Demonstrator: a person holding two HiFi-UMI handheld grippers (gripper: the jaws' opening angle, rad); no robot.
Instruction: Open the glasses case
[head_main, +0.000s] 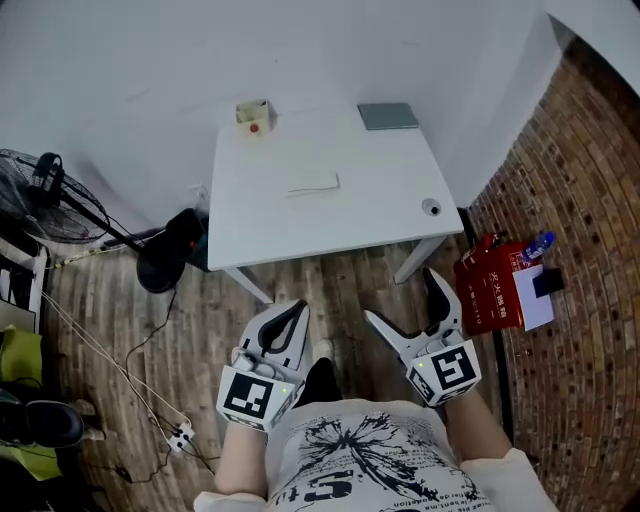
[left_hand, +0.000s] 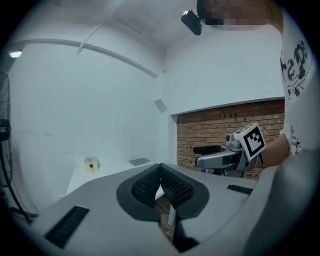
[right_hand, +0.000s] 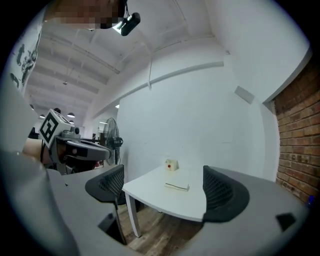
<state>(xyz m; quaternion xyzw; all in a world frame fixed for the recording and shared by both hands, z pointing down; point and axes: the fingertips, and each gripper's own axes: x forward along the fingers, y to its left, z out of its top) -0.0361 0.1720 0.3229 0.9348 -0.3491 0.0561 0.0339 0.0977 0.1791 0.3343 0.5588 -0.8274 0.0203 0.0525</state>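
Currently well short of glasses case (head_main: 313, 183), lying flat mid-counter (head_main: 380, 215), looks shut. Left gripper (head_main: 290, 310) jaws together, empty; right gripper (head_main: 403, 300) jaws wide apart, empty. Risk: could shove slim case across smooth top w/o left bracing it, or miss lid seam.

We see a white table (head_main: 380, 200). A small box (head_main: 253, 115) with a red dot sits at its far left corner, and a flat grey slab (head_main: 388, 116) at its far right corner. The white case (head_main: 314, 183) lies near the middle. A small round thing (head_main: 431, 207) sits by the near right corner.
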